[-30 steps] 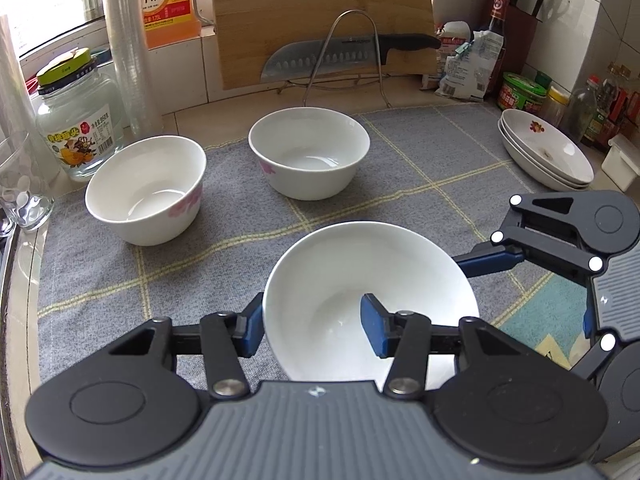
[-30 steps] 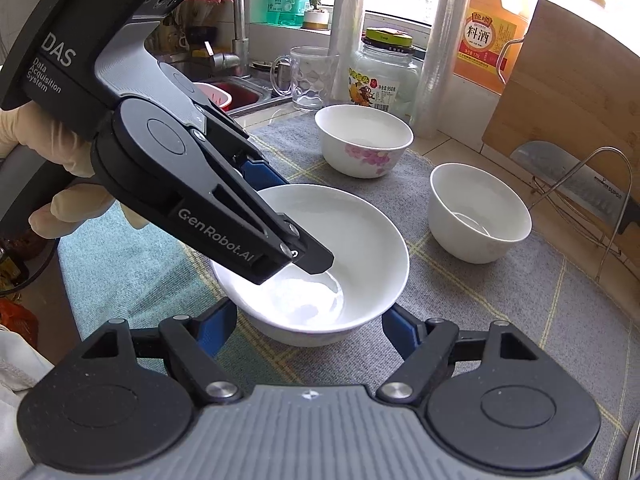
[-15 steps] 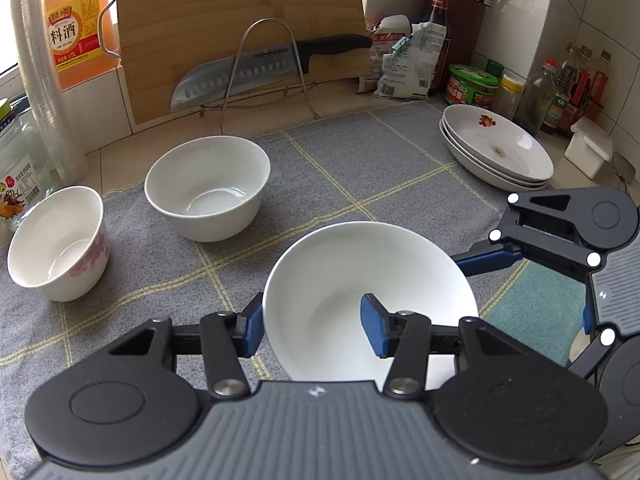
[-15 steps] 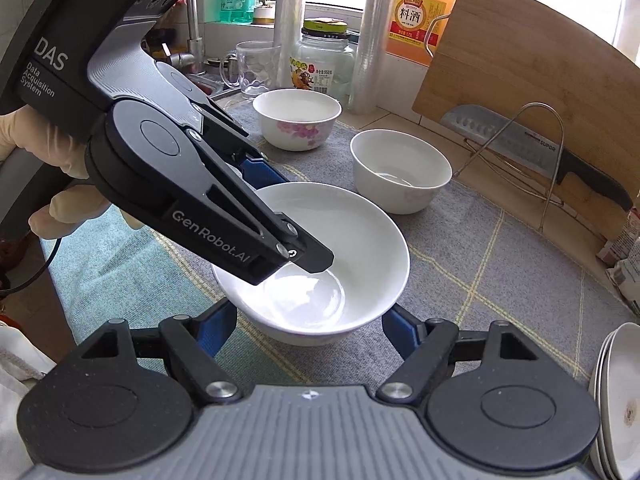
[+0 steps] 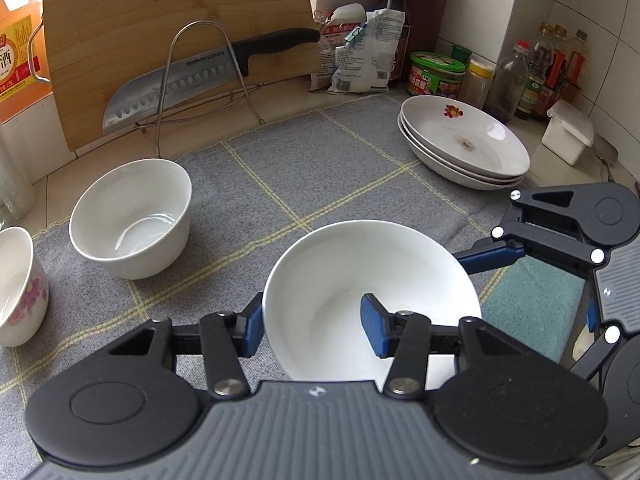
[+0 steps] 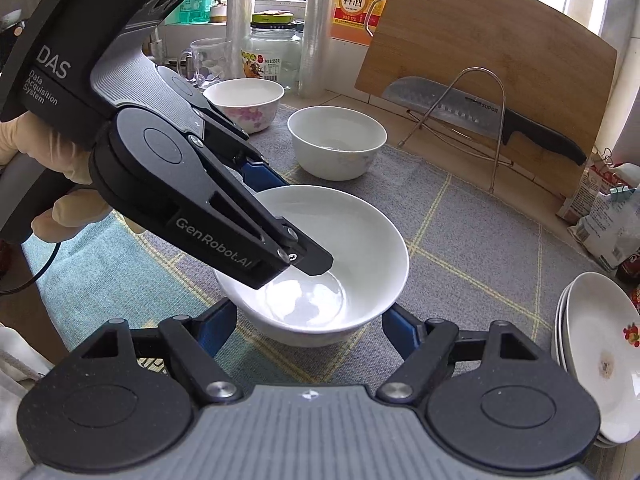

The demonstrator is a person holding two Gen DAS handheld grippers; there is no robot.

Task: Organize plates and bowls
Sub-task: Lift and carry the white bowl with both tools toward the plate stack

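A wide white bowl [image 5: 360,264] [image 6: 360,232] hangs just above the grey checked mat [image 5: 320,160], held from two sides. My left gripper [image 5: 310,326] is shut on its near wall, one blue pad inside and one outside. My right gripper [image 6: 310,324] is shut on the bowl's lower body, a pad against each flank; one of its fingers [image 5: 492,258] touches the bowl's right side. A plain white bowl [image 5: 132,216] [image 6: 336,144] and a flowered bowl [image 5: 18,288] [image 6: 246,104] stand on the mat to the left. A stack of white plates [image 5: 464,144] [image 6: 596,356] sits at the right.
A cleaver [image 5: 200,80] rests on a wire rack against a leaning wooden board [image 5: 180,12]. Jars, bags and sauce bottles [image 5: 436,74] line the back right corner, with a white box [image 5: 568,132]. A glass jar [image 6: 272,60] and mug [image 6: 208,60] stand near the window.
Both grippers have carried the wide bowl to the right across the mat. The two small bowls have slid left in view and the plate stack has come closer.
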